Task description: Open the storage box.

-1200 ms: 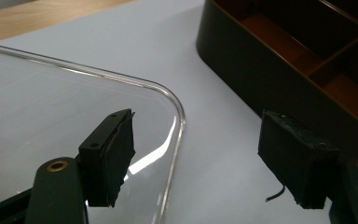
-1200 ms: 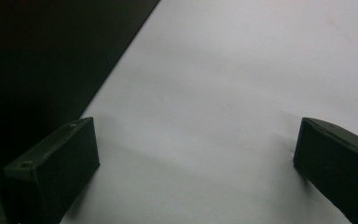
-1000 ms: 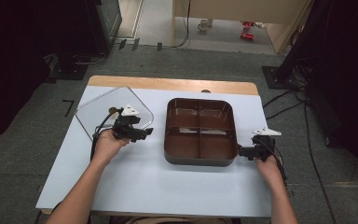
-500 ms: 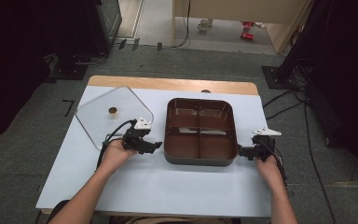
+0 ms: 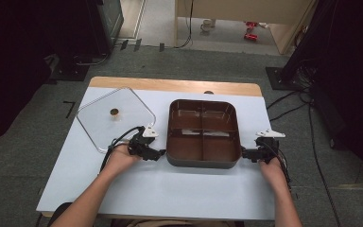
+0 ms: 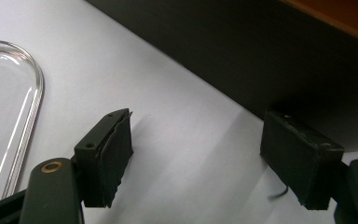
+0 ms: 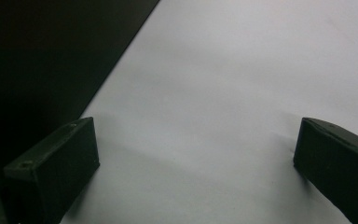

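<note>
A dark brown tray (image 5: 203,163) with four compartments stands in the middle of the white table. My left gripper (image 5: 159,153) lies low beside the tray's front left corner, jaws open and nothing between them. In the left gripper view (image 6: 209,158) the tray's dark wall (image 6: 261,56) stands just past the right pad (image 6: 300,161). My right gripper (image 5: 244,153) rests at the tray's front right corner. Its jaws stand open over bare table in the right gripper view (image 7: 196,163), with the tray wall (image 7: 42,60) to their left.
A clear square lid (image 5: 97,125) with a small brown knob (image 5: 115,112) lies flat left of the tray; its rim (image 6: 30,107) shows in the left gripper view. A wooden strip (image 5: 170,85) edges the table's far side. Cables trail from both grippers.
My left hand has moved right and down, from beside the clear lid to the tray's front left corner. The right hand has stayed in place.
</note>
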